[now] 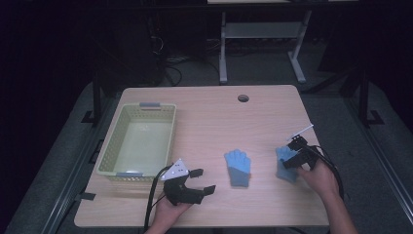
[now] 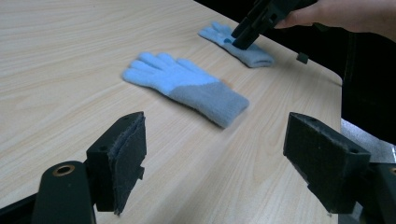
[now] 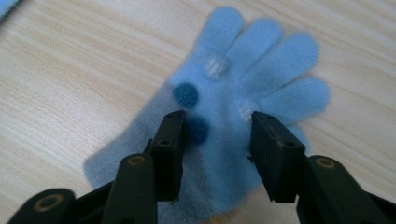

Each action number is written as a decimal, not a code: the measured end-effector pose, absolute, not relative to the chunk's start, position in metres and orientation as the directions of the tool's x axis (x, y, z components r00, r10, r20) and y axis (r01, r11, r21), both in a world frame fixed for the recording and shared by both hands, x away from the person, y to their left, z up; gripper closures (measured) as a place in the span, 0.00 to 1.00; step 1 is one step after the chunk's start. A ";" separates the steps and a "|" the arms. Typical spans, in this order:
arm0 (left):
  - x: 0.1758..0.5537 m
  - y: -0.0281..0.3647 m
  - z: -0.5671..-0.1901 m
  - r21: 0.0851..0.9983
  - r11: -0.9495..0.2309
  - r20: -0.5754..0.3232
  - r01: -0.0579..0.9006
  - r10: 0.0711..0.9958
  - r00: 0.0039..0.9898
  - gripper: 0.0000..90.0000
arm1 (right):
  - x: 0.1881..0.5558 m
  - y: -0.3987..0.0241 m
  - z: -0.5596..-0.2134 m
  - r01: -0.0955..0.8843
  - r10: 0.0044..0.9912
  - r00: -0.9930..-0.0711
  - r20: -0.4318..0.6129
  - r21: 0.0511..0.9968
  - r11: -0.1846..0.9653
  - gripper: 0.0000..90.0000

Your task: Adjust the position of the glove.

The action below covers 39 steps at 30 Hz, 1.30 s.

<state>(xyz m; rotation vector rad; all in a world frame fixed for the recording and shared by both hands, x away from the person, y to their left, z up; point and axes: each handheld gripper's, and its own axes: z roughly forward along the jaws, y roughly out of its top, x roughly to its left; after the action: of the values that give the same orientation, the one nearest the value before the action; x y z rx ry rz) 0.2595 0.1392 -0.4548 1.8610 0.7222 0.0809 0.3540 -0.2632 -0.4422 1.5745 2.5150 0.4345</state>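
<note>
On the counter [image 1: 204, 117] we list two blue gloves, a basket and two tools.

Right glove [image 1: 285, 163]: flat near the counter's right edge, fingers spread, with dark and pale dots on its palm [image 3: 219, 116]. We see the right tool [image 1: 292, 159] set down over it, jaws partly closed either side of the palm; whether the pads already pinch the fabric we cannot tell.

Middle glove [image 1: 237, 167]: flat, blue fingers and grey cuff, apart from both tools.

Left tool [image 1: 198, 181]: near the front edge, beside the basket [image 1: 139, 141], jaws wide apart, nothing between them [image 2: 215, 158].
</note>
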 end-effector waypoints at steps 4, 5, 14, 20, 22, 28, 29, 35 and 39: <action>0.260 0.140 -0.455 0.869 -0.228 -0.276 0.439 0.512 0.813 0.23 | 0.355 -0.264 -0.442 0.861 0.901 -0.432 0.040 0.314 0.399 0.67; 0.260 0.140 -0.454 0.868 -0.224 -0.280 0.442 0.515 0.811 0.23 | 0.355 -0.264 -0.441 0.864 0.902 -0.429 0.043 0.313 0.395 0.69; 0.261 0.142 -0.454 0.868 -0.228 -0.277 0.441 0.513 0.812 0.23 | 0.357 -0.264 -0.441 0.866 0.900 -0.432 0.064 0.308 0.393 0.85; 0.261 0.142 -0.455 0.868 -0.221 -0.283 0.445 0.516 0.809 0.23 | 0.355 -0.266 -0.438 0.866 0.902 -0.426 0.074 0.322 0.382 0.88; 0.261 0.142 -0.454 0.870 -0.221 -0.280 0.441 0.516 0.810 0.23 | 0.353 -0.266 -0.436 0.862 0.901 -0.429 0.068 0.330 0.385 0.89; 0.261 0.141 -0.455 0.869 -0.213 -0.289 0.447 0.517 0.806 0.23 | 0.346 -0.267 -0.426 0.849 0.895 -0.438 0.085 0.368 0.380 0.90; 0.260 0.141 -0.455 0.869 -0.213 -0.289 0.448 0.517 0.806 0.23 | 0.345 -0.266 -0.424 0.847 0.895 -0.439 0.081 0.370 0.382 0.90; 0.261 0.141 -0.455 0.867 -0.210 -0.294 0.452 0.517 0.804 0.23 | 0.339 -0.257 -0.405 0.818 0.878 -0.473 0.077 0.408 0.405 0.90; 0.261 0.142 -0.455 0.867 -0.211 -0.294 0.452 0.517 0.804 0.23 | 0.338 -0.249 -0.394 0.796 0.863 -0.500 0.067 0.428 0.428 0.90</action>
<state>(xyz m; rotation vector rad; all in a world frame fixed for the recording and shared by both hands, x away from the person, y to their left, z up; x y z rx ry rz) 0.2609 0.1418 -0.4549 1.8438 0.7387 0.0702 0.3379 -0.2490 -0.3940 1.4741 2.5131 0.6184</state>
